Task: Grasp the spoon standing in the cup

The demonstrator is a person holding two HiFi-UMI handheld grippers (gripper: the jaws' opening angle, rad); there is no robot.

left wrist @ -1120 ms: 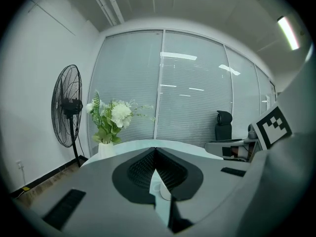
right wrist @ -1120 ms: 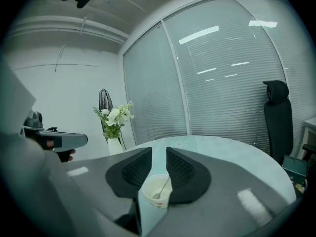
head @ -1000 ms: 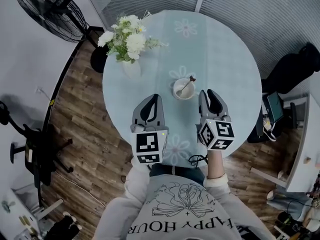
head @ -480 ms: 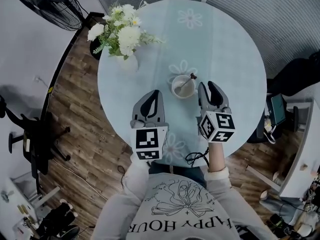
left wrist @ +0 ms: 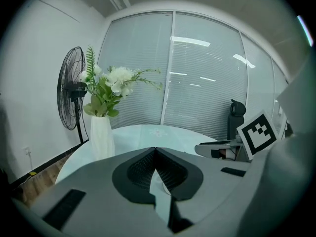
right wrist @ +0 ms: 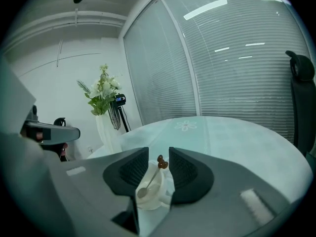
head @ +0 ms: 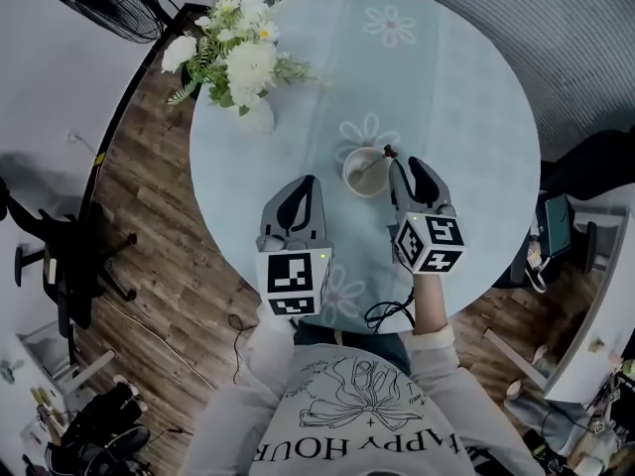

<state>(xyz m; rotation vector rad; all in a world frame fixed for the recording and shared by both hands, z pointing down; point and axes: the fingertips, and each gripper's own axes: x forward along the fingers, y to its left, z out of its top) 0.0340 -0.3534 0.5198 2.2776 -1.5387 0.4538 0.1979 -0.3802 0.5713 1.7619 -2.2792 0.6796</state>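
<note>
Approach: my right gripper [right wrist: 158, 156] lines up on the slim brown-knobbed spoon [right wrist: 150, 177] in the white ceramic cup [right wrist: 154, 195].
Its jaws are opening with the handle between them, untouched; next I should squeeze. My left gripper [left wrist: 155, 151] is pinched together, empty.

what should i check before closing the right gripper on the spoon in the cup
1. Right gripper jaws apart: ok, they are opening.
2. Spoon handle between the jaws: ok, its top end stands in the gap, untouched by either pad.
3. Spoon standing in the cup: ok, it leans with its bowl inside.
4. Cup upright on the table: ok.
5. Left gripper clear of the cup: ok, shut on nothing and off to the side.
</note>
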